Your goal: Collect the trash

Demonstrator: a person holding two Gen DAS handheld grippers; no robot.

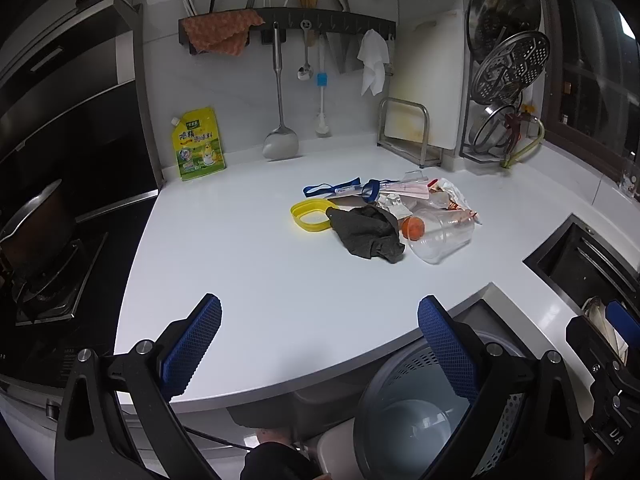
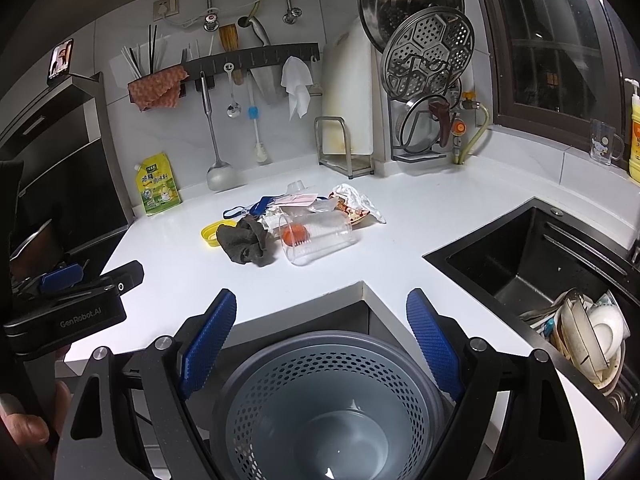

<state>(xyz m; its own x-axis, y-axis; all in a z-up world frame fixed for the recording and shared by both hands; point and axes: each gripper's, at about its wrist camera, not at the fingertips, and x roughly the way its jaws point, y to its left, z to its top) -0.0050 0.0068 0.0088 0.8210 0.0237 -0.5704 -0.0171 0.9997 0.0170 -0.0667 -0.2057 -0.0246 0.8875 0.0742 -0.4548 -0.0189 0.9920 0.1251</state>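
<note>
Across the white countertop (image 2: 400, 240) nothing has been collected yet, we judge: the grey perforated bin (image 2: 320, 400) below the counter's notch looks empty. The trash pile (image 1: 384, 216) sits mid-counter, well apart from both tools. Our left gripper (image 1: 320, 352) and right gripper (image 2: 320, 344) both hang near the counter edge with jaws spread wide, holding nothing. Next we would reach forward to a near-side piece and close on it. The clear plastic cup (image 2: 316, 238) lies on its side, the dark crumpled cloth (image 2: 246, 244) just beside it, the yellow ring lid (image 1: 310, 216) touching the cloth. A black sink (image 2: 520, 260) lies to the right, utensils hanging on the wall rail (image 2: 248, 62).
</note>
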